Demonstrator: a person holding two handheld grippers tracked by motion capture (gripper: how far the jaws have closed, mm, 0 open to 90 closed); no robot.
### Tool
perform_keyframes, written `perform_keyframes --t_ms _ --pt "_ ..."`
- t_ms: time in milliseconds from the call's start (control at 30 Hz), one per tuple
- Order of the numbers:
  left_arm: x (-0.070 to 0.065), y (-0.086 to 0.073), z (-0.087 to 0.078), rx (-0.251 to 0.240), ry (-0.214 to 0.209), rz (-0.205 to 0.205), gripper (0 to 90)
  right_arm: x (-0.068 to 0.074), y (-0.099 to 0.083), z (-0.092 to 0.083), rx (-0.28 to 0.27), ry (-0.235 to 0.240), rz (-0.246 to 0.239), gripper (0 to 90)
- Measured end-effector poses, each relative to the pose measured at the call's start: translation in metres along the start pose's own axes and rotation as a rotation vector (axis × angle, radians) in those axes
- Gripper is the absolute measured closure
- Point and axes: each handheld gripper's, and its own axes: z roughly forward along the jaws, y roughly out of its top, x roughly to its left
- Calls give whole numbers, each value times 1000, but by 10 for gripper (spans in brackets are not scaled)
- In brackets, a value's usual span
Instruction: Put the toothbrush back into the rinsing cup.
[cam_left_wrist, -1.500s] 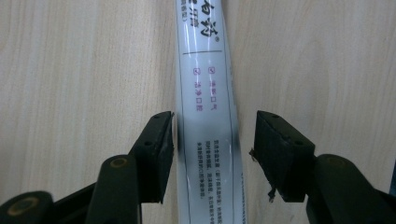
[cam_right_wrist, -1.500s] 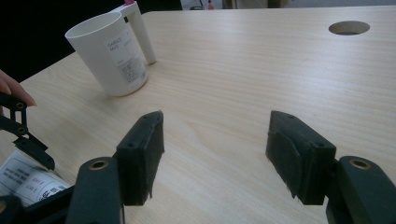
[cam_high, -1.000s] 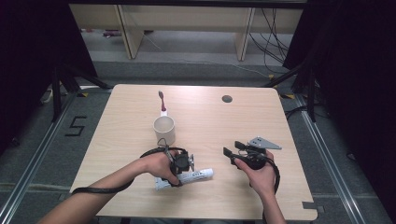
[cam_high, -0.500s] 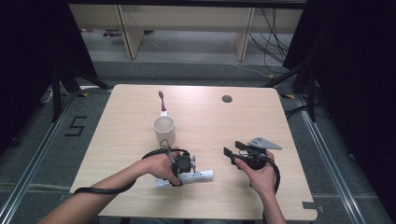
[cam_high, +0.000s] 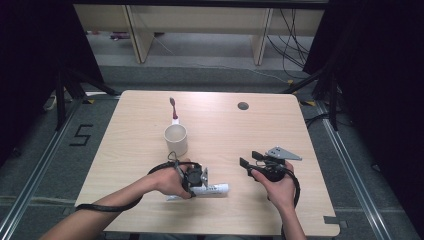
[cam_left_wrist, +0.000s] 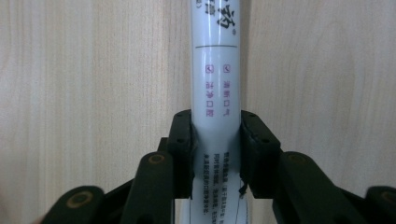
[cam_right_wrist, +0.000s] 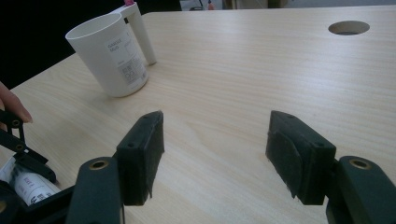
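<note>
- The tube (cam_high: 212, 189) of toothpaste lies flat on the bench (cam_high: 300, 130), near the front edge and left of its middle, with its length running along that edge.
- The left gripper (cam_left_wrist: 216, 154) points down over the tube. Its jaws have just been closing, and the tube is between them.
- In the left gripper view both pads (cam_left_wrist: 182, 140) sit against the sides of the tube, so the jaws now pinch the tube across its width. The tube still rests on the bench.
- The right gripper (cam_right_wrist: 215, 154) hovers over the bench right of the middle, near the front edge. Its jaws stand spread with nothing between them.
- A cup (cam_high: 176, 139) stands upright behind the left gripper, nearer the middle of the bench. A toothbrush (cam_high: 173, 108) lies just behind the cup, toward the rear edge.
- Risk, slipping: the tube wall is smooth and rounded. If the pinch is too light, the tube may slide out when lifted.
- Risk, squeezing: the tube is soft. Too hard a pinch could dent it and force paste toward the cap.
- Risk, tilting: the grip appears to lie off the middle of the tube's length. The longer end may sag or swing on the lift.
- Risk, collision: the cup is near. A swinging tube or a hasty move toward the rear edge could tip it.
</note>
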Motion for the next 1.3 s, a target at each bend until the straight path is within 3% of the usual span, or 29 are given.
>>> perform_keyframes --t_ms 67,267,367,433,467,500,533,567,633,667,700,767,800,833,1000,1067,1100,1133,1167,1200,1267,1300 --pt "1 -1 -2 6 -4 15 713 0 0 1 -6 4 1 374" --pt "5 -7 -3 -41 -18 3 743 -3 0 0 -12 5 -14 374" --pt "5 -11 -4 -75 -17 -13 752 -6 1 -3 -13 -26 -46 374" --pt "4 -13 -4 -101 -16 -23 759 -4 0 -2 -13 -8 4 374" --pt "3 -14 -5 -111 -19 -23 761 -4 0 -2 -11 -9 6 374" --pt "3 -14 -5 -129 -19 -24 763 -6 0 -1 -19 -8 -18 374" --pt "2 -15 -6 -157 -20 -40 765 -6 0 -1 -20 -1 -9 374" --pt "2 -15 -8 -162 -24 -31 766 -7 0 -3 -14 -8 -16 375" --pt "1 -17 -12 -233 -8 -59 767 -9 0 -3 -35 -18 -28 376" --pt "1 -17 -14 -254 -1 -65 767 -6 0 -5 -28 -5 25 377" --pt "1 -19 -17 -275 8 -64 768 -10 1 -5 -49 -23 -24 378" --pt "1 -21 -23 -331 22 -95 768 -10 2 -8 -56 -11 3 380" --pt "0 -23 -24 -371 30 -122 768 -10 2 -8 -66 -14 3 381" --pt "1 -25 -27 -390 48 -125 768 -12 2 -10 -68 -29 -8 381" --pt "3 -33 -35 -420 110 -147 768 -14 1 -11 -70 -35 0 382" --pt "2 -36 -36 -437 105 -172 768 -14 1 -11 -76 -34 2 383" --pt "3 -38 -37 -420 102 -158 769 -11 0 -12 -67 -23 42 383" --pt "2 -38 -36 -444 107 -180 768 -14 0 -11 -80 -26 19 383" --pt "3 -40 -38 -416 106 -160 769 -14 0 -11 -79 -24 16 383" --pt "2 -41 -38 -429 108 -174 769 -10 0 -13 -68 -28 52 383" --pt "3 -42 -38 -422 112 -170 769 -14 1 -13 -78 -32 3 383" --pt "3 -43 -39 -413 116 -160 769 -14 1 -13 -79 -33 4 383"
